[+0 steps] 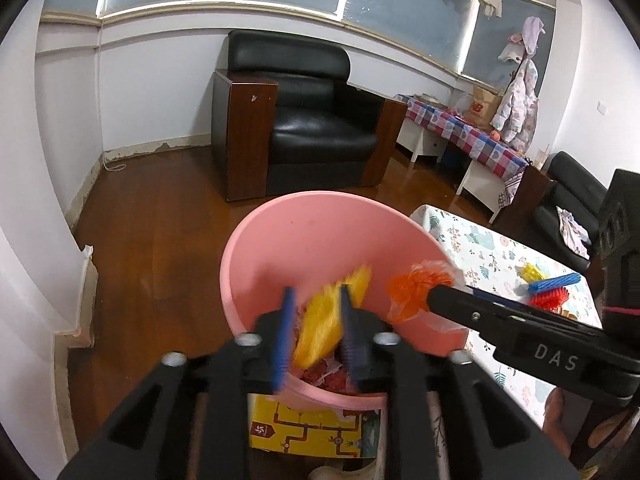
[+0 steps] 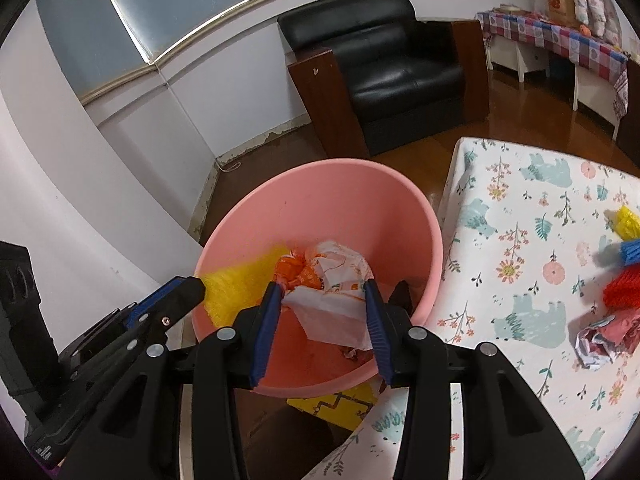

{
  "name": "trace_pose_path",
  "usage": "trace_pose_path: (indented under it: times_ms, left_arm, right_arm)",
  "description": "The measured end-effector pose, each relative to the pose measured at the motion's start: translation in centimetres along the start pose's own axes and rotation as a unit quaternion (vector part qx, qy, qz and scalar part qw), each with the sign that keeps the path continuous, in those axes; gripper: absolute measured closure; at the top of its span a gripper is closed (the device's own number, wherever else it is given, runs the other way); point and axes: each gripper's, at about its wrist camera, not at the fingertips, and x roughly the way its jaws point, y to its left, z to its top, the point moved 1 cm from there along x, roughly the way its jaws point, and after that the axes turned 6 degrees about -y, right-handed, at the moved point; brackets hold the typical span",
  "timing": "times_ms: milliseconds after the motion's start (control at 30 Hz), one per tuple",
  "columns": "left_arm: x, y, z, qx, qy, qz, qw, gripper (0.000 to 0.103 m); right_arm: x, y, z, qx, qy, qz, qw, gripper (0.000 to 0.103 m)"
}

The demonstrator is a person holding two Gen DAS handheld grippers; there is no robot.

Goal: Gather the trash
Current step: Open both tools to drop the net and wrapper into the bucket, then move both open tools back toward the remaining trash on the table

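Note:
A pink bin (image 1: pixel 304 200) stands on the floor beside a table with a bear-print cloth (image 2: pixel 520 240). Over the bin's near side, my left gripper (image 1: pixel 316 292) stands open with a blurred yellow foam net (image 1: pixel 320 320) loose between its blue pads. My right gripper (image 2: pixel 322 285) is shut on a crumpled orange and white plastic bag (image 2: pixel 332 292) above the bin (image 2: pixel 320 168). On the table lie another yellow net (image 2: pixel 628 220), a blue net (image 2: pixel 630 250), a red net (image 2: pixel 622 288) and a crumpled red and white wrapper (image 2: pixel 604 340). Red scraps lie in the bin's bottom.
A black leather armchair (image 1: pixel 304 120) stands behind the bin on the wooden floor. A yellow printed box (image 1: pixel 312 428) sits under the bin's near edge. A long table with a checked cloth (image 1: pixel 472 136) runs along the far right wall.

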Motion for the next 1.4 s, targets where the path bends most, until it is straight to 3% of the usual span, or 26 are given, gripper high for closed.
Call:
trace_pose_path:
  times_ms: [733,1033,1400]
  left_arm:
    - [-1.4,-2.2,0.2,0.016,-0.008,-0.015,0.9997,0.067]
    - [-1.8,-5.1,0.1,0.042,-0.009,-0.035,0.9985,0.067]
    - [-2.0,-10.4,-0.5,0.097,-0.003,-0.080,0.9921,0.067]
  right_arm:
    - [-2.7,-1.8,-0.7,0.019,-0.018,-0.002,1.000,0.059]
    - [-5.6,-3.8,-1.5,0.025,-0.040,-0.021,0.999,0.059]
    - [-10.0,-8.9,-3.0,0.065,-0.071,-0.057,0.994,0.059]
